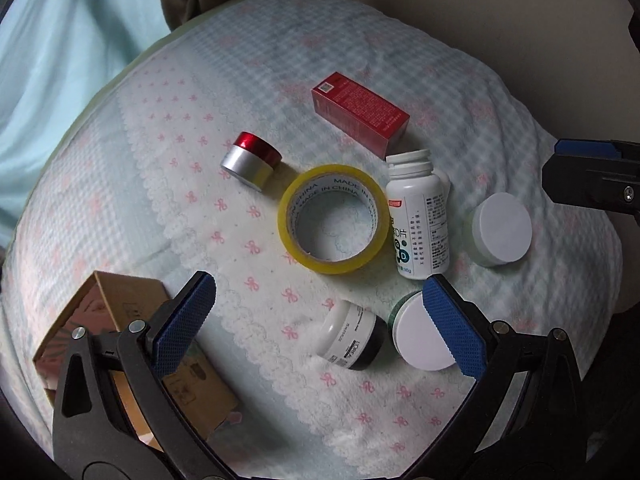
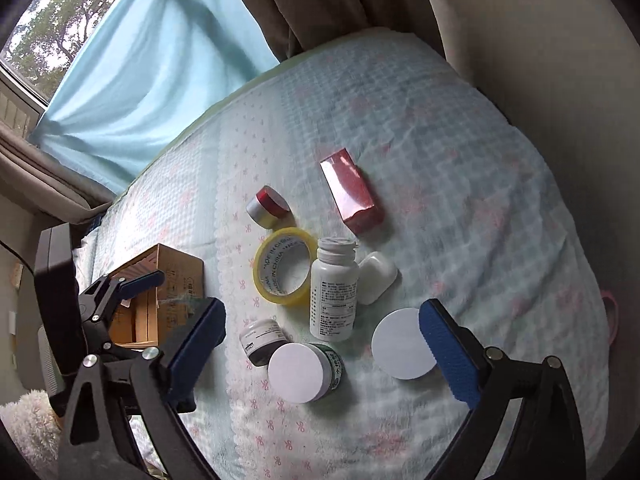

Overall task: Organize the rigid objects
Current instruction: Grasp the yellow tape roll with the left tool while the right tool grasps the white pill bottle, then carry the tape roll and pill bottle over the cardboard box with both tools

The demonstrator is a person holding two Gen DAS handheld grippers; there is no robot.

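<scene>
With both sets of fingers spread and holding nothing, I see the L'Oreal jar (image 1: 352,338) lying tipped just ahead between my left gripper (image 1: 320,328) fingers, nearer than to my right gripper (image 2: 322,356), cardboard box (image 1: 132,344) beside the left finger.

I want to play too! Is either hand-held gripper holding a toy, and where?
No. The left hand-held gripper and right hand-held gripper are both open, holding nothing.

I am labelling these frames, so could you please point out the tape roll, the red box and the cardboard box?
tape roll (image 1: 289,216): left wrist view, yellow left rim.
red box (image 1: 362,110): left wrist view, printed top face.
cardboard box (image 2: 178,276): right wrist view, brown side wall.
</scene>
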